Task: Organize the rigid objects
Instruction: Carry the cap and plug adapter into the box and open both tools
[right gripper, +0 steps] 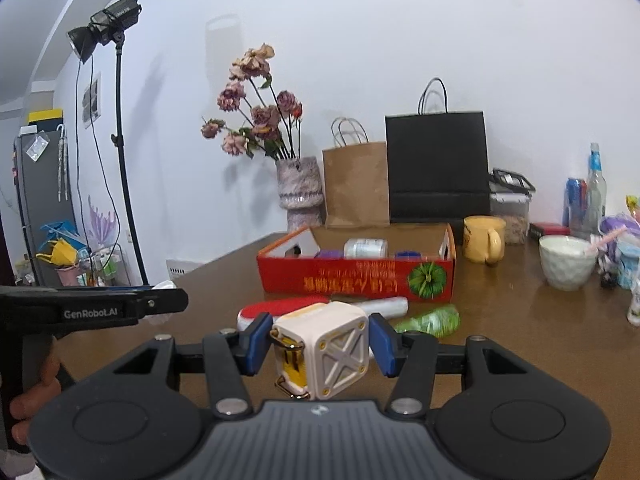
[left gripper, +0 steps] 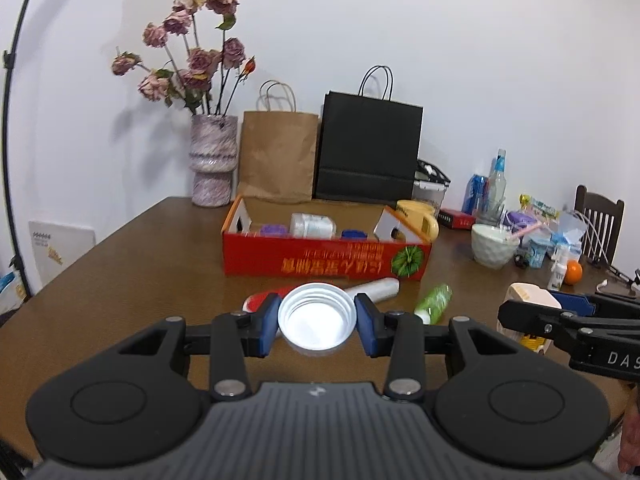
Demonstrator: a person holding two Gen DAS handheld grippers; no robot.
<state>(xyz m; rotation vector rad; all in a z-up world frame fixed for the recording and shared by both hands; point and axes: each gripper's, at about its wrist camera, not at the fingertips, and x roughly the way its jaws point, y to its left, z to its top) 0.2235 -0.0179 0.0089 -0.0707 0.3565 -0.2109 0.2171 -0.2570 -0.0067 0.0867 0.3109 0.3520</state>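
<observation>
A white screw cap (left gripper: 316, 322) is clamped in the left gripper (left gripper: 316, 320), and a white cube-shaped device (right gripper: 322, 350) in the right gripper (right gripper: 320, 346), both short of the red cardboard box (left gripper: 326, 262). The cap is pinched at its rounded rim, so slippage is possible.

My right claw (right gripper: 318, 346) is clamped on a white cube-shaped device (right gripper: 326, 350) with yellow side and brass clips, held above the brown worktop (right gripper: 520, 340), with the red cardboard box (right gripper: 356, 276) beyond and the left claw (right gripper: 160, 304) entering from the left edge.
</observation>
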